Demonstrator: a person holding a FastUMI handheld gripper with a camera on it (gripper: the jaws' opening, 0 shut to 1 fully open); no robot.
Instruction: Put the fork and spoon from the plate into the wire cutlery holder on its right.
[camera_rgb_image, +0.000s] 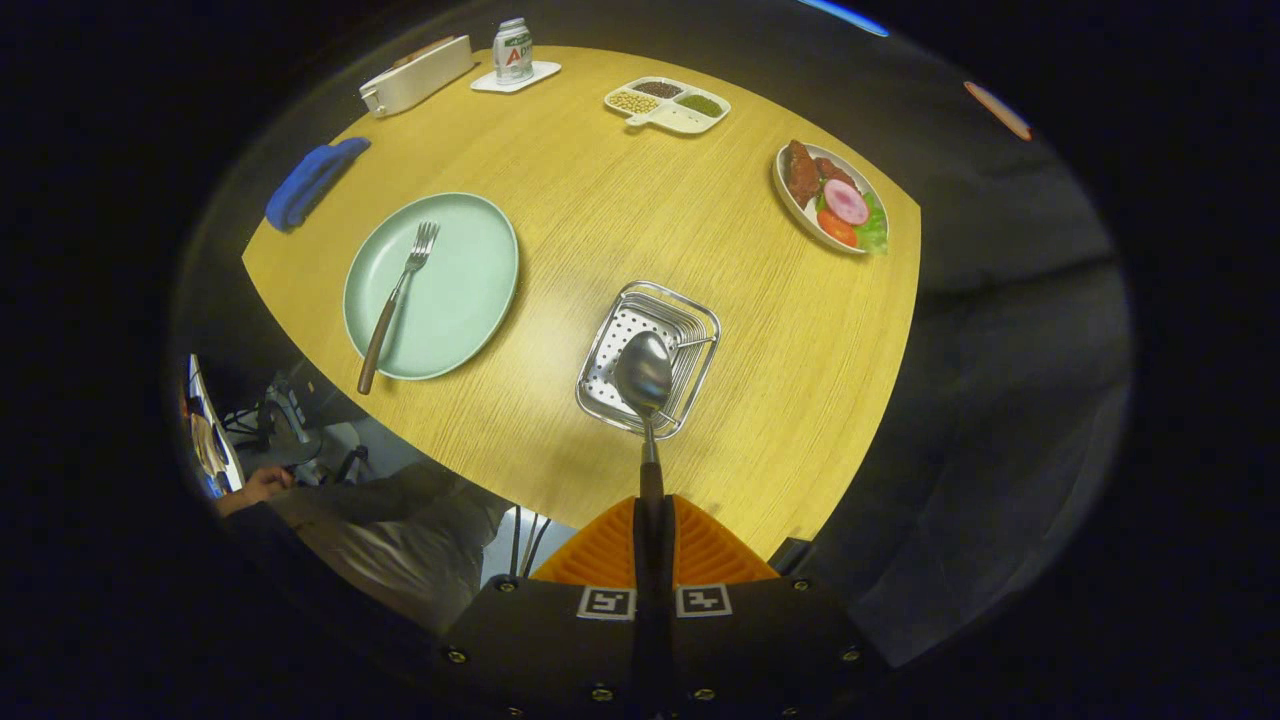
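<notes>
Spoon (644, 375), pinched by hand-held gripper (652, 520), hangs over wire cutlery holder (690, 320).

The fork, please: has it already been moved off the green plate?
No. The fork lies on the green plate, while the fingers are shut on the spoon above the wire cutlery holder.

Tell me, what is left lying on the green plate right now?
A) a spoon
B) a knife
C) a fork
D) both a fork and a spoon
C: a fork lies alone on the green plate, while the spoon is clamped in the tool and hangs over the wire holder to the plate's right.
</notes>
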